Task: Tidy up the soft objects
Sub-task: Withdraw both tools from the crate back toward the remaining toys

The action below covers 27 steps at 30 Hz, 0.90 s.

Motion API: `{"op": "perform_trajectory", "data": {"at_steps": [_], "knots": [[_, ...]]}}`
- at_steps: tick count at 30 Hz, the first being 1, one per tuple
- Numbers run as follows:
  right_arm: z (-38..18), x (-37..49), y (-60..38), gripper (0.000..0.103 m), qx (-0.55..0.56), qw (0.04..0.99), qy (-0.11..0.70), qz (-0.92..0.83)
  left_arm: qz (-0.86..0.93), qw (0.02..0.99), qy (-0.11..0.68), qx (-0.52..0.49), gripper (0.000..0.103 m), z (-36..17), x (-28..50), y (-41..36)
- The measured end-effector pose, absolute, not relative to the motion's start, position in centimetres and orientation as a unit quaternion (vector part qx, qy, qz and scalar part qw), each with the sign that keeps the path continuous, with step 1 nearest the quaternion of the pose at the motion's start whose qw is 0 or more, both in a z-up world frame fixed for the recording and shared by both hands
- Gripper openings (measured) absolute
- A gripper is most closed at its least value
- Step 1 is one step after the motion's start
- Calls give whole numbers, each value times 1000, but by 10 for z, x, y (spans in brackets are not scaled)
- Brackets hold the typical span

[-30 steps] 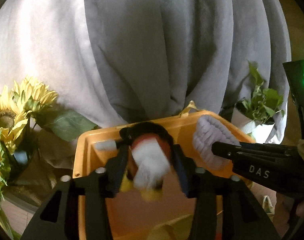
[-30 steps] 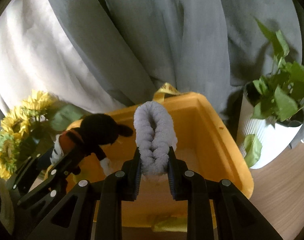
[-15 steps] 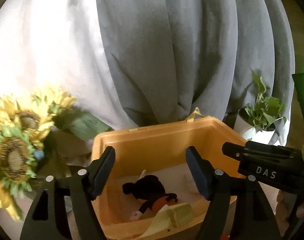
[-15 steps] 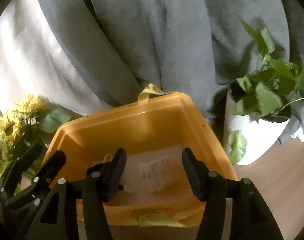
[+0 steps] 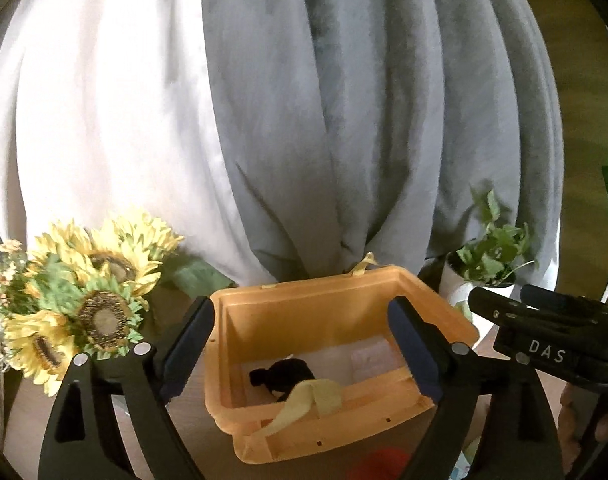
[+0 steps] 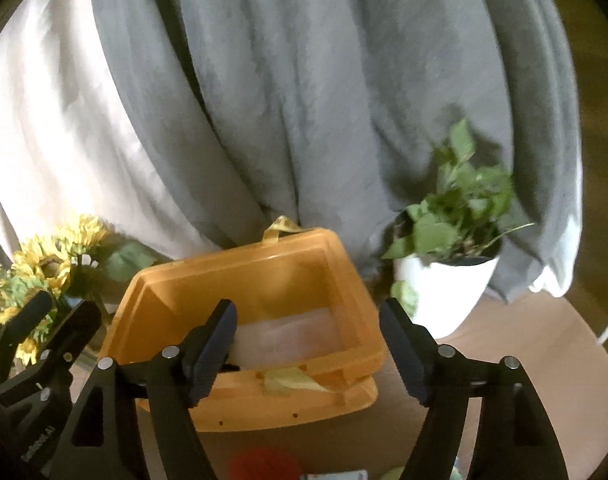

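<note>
An orange plastic bin (image 5: 316, 304) stands on the table; it also shows in the right wrist view (image 6: 336, 276). A black plush mouse toy (image 5: 283, 374) lies on its floor, and a pale knitted soft piece (image 5: 374, 360) lies to its right. My left gripper (image 5: 299, 344) is open and empty, held above and in front of the bin. My right gripper (image 6: 308, 344) is open and empty too, in front of the bin. In the right wrist view the bin's pale floor (image 6: 287, 336) shows, the toys mostly hidden by the front wall.
Sunflowers (image 5: 83, 304) stand left of the bin. A potted green plant in a white pot (image 6: 448, 276) stands to its right. Grey and white curtains (image 5: 304, 120) hang behind. A red object (image 6: 263, 464) lies near the table's front edge. A yellow strap (image 5: 308, 400) hangs over the bin's front rim.
Both grippers opened and dropped the plush mouse and the knitted piece into the bin. Both have since pulled back and up from the bin.
</note>
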State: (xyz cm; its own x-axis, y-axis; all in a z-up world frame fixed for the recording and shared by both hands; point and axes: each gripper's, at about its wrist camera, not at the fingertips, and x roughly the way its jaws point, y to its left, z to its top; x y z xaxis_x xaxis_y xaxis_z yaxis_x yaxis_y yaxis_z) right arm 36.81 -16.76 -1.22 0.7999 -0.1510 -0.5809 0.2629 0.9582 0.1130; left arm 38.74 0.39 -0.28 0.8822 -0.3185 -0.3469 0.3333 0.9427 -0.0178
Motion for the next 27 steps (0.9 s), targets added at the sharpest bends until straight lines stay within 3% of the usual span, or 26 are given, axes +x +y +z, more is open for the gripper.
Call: {"op": "perform_trajectory", "data": {"at_steps": [8, 27], "knots": [[7, 314, -175, 80, 82, 948, 275, -138, -170, 972, 161, 31, 91, 8, 342, 2], [9, 223, -195, 80, 82, 947, 268, -155, -164, 973, 155, 51, 92, 0, 249, -13]]}}
